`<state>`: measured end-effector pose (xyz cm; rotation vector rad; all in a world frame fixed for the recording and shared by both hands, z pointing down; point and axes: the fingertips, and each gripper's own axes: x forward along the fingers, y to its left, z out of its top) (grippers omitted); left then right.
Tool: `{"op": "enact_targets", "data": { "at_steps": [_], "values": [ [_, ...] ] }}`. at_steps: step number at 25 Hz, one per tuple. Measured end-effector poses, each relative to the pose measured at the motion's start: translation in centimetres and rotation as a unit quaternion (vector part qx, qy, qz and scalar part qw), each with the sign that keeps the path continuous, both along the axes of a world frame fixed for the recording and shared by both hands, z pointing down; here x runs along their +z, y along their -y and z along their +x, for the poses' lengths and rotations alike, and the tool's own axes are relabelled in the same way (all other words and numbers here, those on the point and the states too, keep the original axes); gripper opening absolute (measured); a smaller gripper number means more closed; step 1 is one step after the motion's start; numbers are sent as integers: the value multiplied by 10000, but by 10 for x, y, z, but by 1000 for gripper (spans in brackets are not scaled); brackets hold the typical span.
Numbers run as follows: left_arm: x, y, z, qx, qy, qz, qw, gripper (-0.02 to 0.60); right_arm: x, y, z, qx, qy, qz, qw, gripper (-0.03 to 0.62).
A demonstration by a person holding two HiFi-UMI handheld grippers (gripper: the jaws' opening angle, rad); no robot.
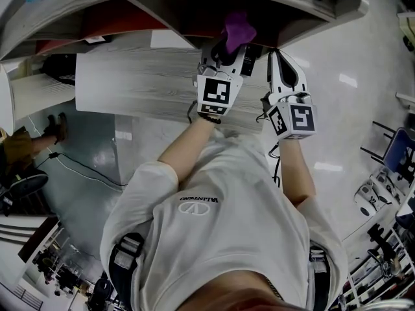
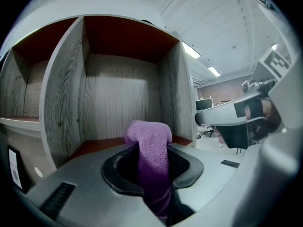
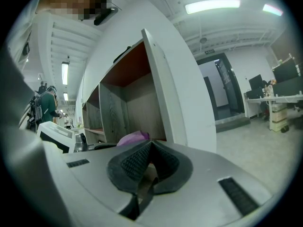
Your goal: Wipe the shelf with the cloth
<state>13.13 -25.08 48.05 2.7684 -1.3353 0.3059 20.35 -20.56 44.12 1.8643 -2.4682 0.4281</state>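
shirt | "VALENTINO", seen upside down | shelf label | unreadable

You have the cloth, a purple terry fabric, clamped between the fingers of your left gripper, with its folded end standing up past the fingertips. It sits at the mouth of one open compartment of the shelf, which has grey wood-grain walls and reddish-brown floor and ceiling panels.
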Motion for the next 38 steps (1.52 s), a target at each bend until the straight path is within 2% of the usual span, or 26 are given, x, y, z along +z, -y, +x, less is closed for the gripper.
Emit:
{"op": "enact_targets", "data": {
  "at_steps": [38],
  "values": [
    [-1,-17,72,777,-124,-152,9968,103,-5,-17,26,294,92,79,9995,0]
  ]
}}
